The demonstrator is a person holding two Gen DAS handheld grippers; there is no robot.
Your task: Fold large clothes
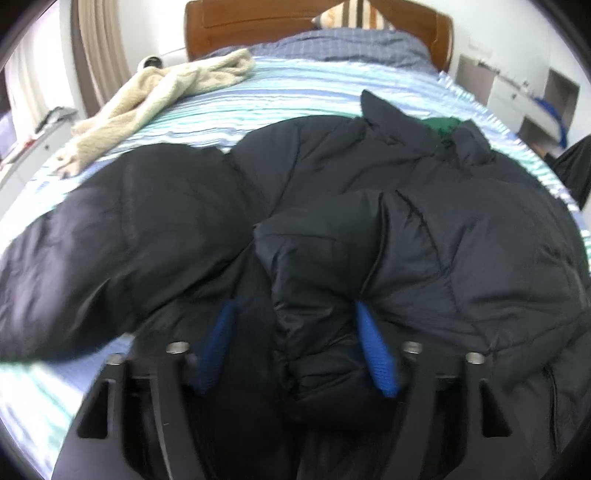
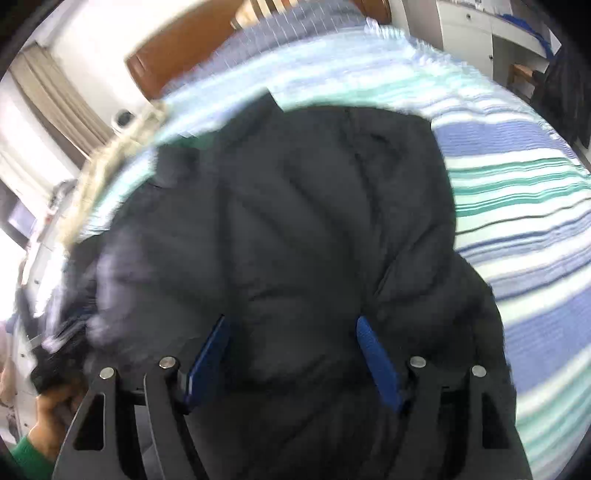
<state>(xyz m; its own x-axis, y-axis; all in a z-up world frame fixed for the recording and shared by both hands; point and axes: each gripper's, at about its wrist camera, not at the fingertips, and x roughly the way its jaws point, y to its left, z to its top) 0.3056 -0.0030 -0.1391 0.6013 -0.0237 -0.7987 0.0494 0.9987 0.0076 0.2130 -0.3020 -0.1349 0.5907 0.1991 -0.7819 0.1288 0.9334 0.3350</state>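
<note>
A large black puffer jacket [image 1: 369,192] lies spread on the striped bed sheet [image 1: 258,96], with a green lining at its collar [image 1: 443,125]. One sleeve [image 1: 110,229] stretches out to the left. My left gripper [image 1: 295,306] is open, its blue pads [image 1: 375,350] standing either side of a bunched fold of the jacket near the hem. In the right wrist view the jacket [image 2: 295,221] fills the middle, blurred. My right gripper [image 2: 291,321] is open just over the jacket's padded body, blue pads [image 2: 376,365] apart.
A cream fleece garment [image 1: 159,99] lies at the bed's far left. A wooden headboard [image 1: 229,26], folded blue quilt [image 1: 351,44] and striped pillow [image 1: 354,13] are at the far end. White cabinets [image 1: 517,96] stand right. A hand in a green sleeve [image 2: 40,432] shows at lower left.
</note>
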